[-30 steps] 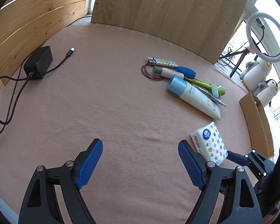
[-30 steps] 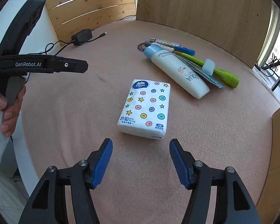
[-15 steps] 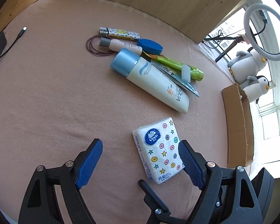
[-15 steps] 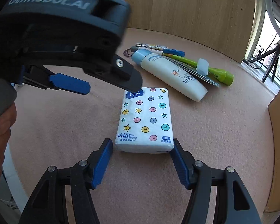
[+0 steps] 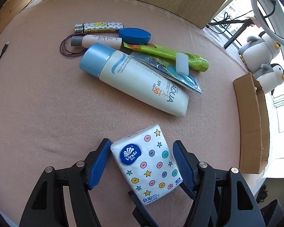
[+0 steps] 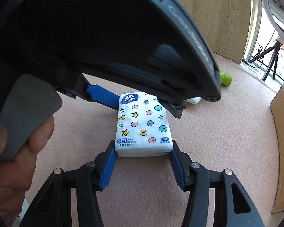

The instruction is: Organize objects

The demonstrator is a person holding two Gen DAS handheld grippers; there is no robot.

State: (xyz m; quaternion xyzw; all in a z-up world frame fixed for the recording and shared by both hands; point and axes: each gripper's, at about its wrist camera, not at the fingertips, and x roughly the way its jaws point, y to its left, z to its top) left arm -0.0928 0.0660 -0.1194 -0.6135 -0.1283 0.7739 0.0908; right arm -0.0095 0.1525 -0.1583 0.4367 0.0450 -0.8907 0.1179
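A white tissue pack [image 5: 148,162] with coloured dots and stars lies flat on the pink table cloth [image 5: 37,98]. My left gripper [image 5: 142,151] straddles its logo end, jaws open, pads close to its sides. My right gripper [image 6: 142,151] straddles the opposite end of the pack [image 6: 142,126], its blue pads touching or nearly touching both corners. The pack rests on the cloth. The left gripper's black body [image 6: 104,37] fills the upper half of the right wrist view.
Behind the pack lie a white sunscreen tube [image 5: 134,79], a green tube [image 5: 168,55], a blue foil sachet [image 5: 172,73], a blue round lid [image 5: 135,35], a small pink bottle [image 5: 96,41], a patterned lighter [image 5: 98,27] and a hair tie [image 5: 70,47]. A cardboard box [image 5: 253,123] stands at the right edge.
Both grippers have moved in onto the tissue pack from opposite ends and narrowed around it. The left gripper swung right from bare cloth to the pack.
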